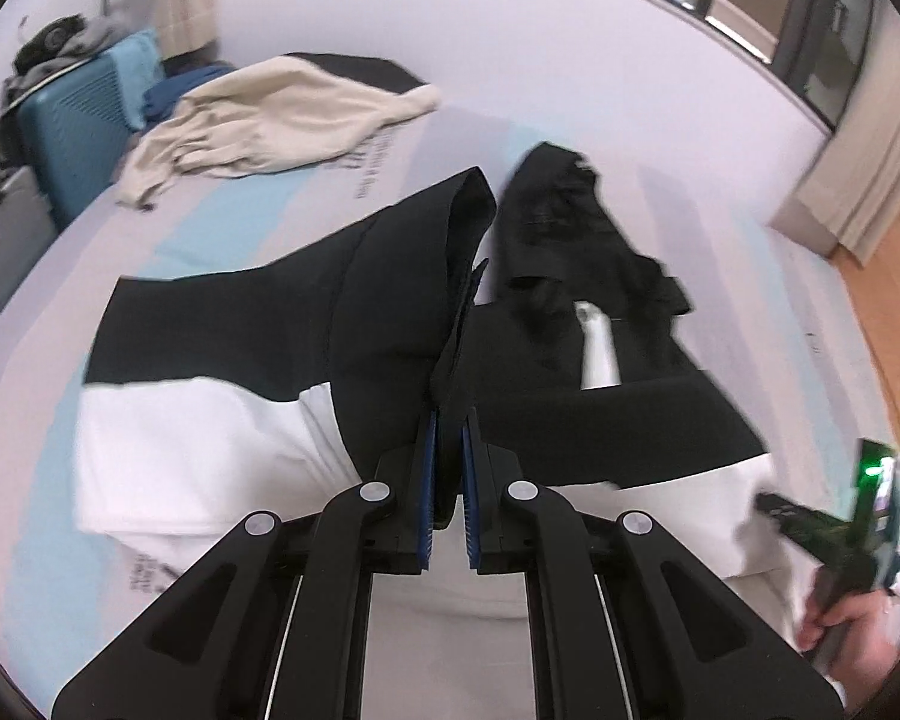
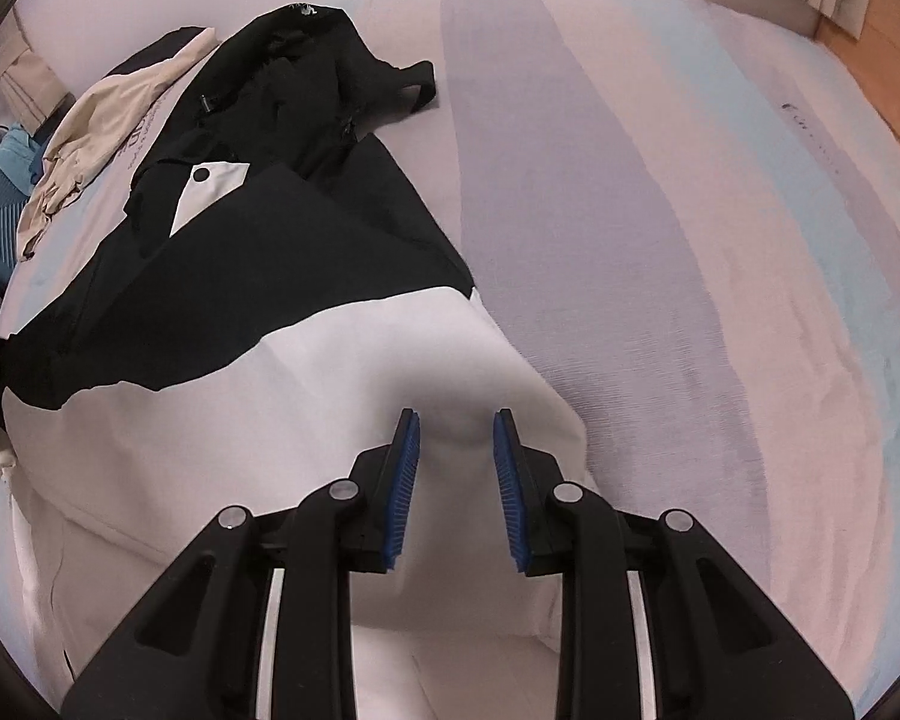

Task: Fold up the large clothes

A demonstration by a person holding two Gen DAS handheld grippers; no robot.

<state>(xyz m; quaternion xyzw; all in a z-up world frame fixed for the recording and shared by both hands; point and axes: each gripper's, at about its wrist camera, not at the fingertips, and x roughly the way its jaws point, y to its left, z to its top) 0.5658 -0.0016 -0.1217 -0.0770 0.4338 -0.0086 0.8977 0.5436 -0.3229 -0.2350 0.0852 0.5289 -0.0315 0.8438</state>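
Note:
A black-and-white jacket (image 1: 210,324) lies spread on the bed, its black hood (image 1: 570,222) toward the far side. My left gripper (image 1: 450,414) is shut on the black sleeve (image 1: 402,300), which rises from the jaws to its open cuff. In the right wrist view the jacket (image 2: 270,240) lies to the left, hood (image 2: 306,60) at the top. My right gripper (image 2: 455,414) hangs over the jacket's white lower part, its blue pads apart and gripping nothing. The left wrist view shows that gripper (image 1: 777,507) at the lower right, held by a hand (image 1: 852,618).
A beige garment (image 1: 270,120) lies crumpled at the bed's far left corner, next to a teal suitcase (image 1: 72,132). Bare sheet (image 2: 630,240) stretches to the right of the jacket. Wooden floor (image 1: 882,276), a curtain (image 1: 870,150) and a window (image 1: 750,0) lie beyond the bed's right edge.

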